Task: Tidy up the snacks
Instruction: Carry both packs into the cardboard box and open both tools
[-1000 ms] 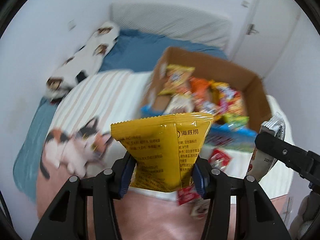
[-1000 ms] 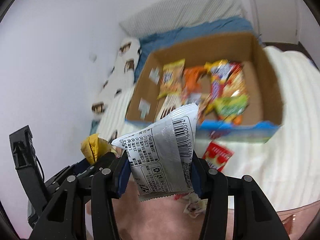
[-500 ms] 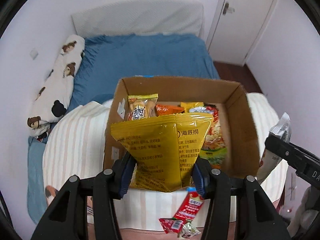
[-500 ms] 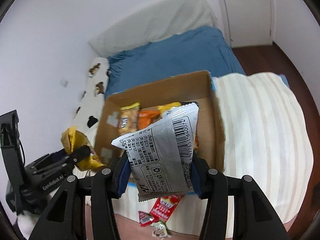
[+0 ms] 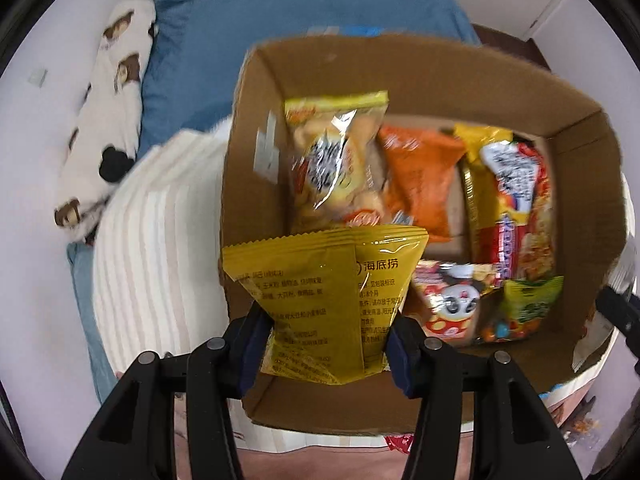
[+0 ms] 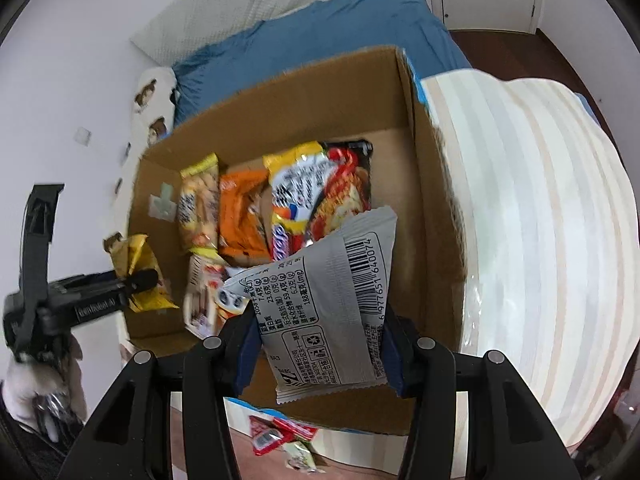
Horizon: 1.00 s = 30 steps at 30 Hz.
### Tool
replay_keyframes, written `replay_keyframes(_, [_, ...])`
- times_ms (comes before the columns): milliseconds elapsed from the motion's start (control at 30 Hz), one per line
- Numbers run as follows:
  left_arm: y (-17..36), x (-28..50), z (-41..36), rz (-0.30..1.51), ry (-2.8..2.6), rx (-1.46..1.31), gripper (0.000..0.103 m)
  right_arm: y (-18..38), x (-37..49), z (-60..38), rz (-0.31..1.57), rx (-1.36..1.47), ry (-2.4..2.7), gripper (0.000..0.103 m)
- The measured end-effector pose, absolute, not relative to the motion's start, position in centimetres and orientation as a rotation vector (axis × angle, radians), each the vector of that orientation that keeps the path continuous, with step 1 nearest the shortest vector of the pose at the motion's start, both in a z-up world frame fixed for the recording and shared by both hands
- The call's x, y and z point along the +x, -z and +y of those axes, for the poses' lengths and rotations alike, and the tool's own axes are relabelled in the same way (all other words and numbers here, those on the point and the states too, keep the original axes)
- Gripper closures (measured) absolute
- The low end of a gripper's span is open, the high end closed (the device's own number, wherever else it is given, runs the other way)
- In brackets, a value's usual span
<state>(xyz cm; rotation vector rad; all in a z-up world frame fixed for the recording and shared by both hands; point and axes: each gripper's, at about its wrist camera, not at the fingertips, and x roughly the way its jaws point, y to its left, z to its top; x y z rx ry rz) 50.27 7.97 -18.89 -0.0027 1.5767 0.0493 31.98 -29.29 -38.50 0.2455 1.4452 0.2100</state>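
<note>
Snacks fill the cardboard box on the bed, and two more hang above it. The box is the largest thing, stiff brown corrugated board, open-topped, resting on a soft striped blanket over a blue sheet. Inside lie glossy film packs: a red noodle pack, an orange pouch and a clear biscuit bag, all light, crinkly and probably slippery.

The left gripper is clamped on a yellow pouch over the box's near left corner. The right gripper pinches a grey packet above the near right side. Both are held across the lower body. The contents may crush, so a gentle hold near a sealed edge seems safest. A few small sachets lie outside the box.
</note>
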Motion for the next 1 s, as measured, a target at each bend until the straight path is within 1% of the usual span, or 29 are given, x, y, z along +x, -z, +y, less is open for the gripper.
replay_keyframes(67, [20.2, 50.2, 8.4, 1.624, -0.056, -0.033, 0.052, 39.7, 31.7, -28.9, 1.499, 0.221, -0.188, 0.042])
replay_keyframes(133, [20.8, 50.1, 8.7, 1.639, -0.057, -0.066, 0.052, 40.6, 31.5, -28.8, 1.525, 0.221, -0.165, 0.011])
replay_keyframes(167, [20.9, 50.0, 8.7, 1.637, -0.052, -0.08, 0.041, 40.8, 31.5, -28.9, 1.528, 0.229, -0.164, 0.009])
replay_keyframes(200, [20.9, 50.0, 8.7, 1.63, -0.054, -0.083, 0.018, 41.0, 31.5, -28.8, 1.531, 0.235, -0.163, 0.009])
replay_keyframes(267, [20.7, 49.8, 8.4, 1.606, -0.038, -0.112, 0.01, 41.1, 31.4, -28.5, 1.535, 0.214, -0.158, 0.008])
replay_keyframes(300, [20.7, 49.6, 8.4, 1.599, -0.036, -0.118, 0.01, 41.2, 31.4, -28.3, 1.539, 0.208, -0.161, 0.006])
replay_keyframes(433, [19.9, 49.2, 7.5, 1.561, -0.007, -0.144, 0.009, 41.1, 31.3, -27.7, 1.542, 0.191, -0.161, 0.006])
replay_keyframes(500, [19.5, 48.9, 7.2, 1.546, 0.002, -0.159, 0.005, 40.9, 31.2, -27.7, 1.54, 0.187, -0.157, 0.006])
replay_keyframes(700, [17.3, 47.6, 6.1, 1.468, 0.026, -0.15, 0.005, 40.2, 30.9, -27.2, 1.52, 0.163, -0.152, 0.005])
replay_keyframes(1000, [12.8, 44.4, 5.2, 1.311, 0.007, -0.109, 0.005, 36.5, 28.6, -26.5, 1.376, 0.084, -0.137, 0.005])
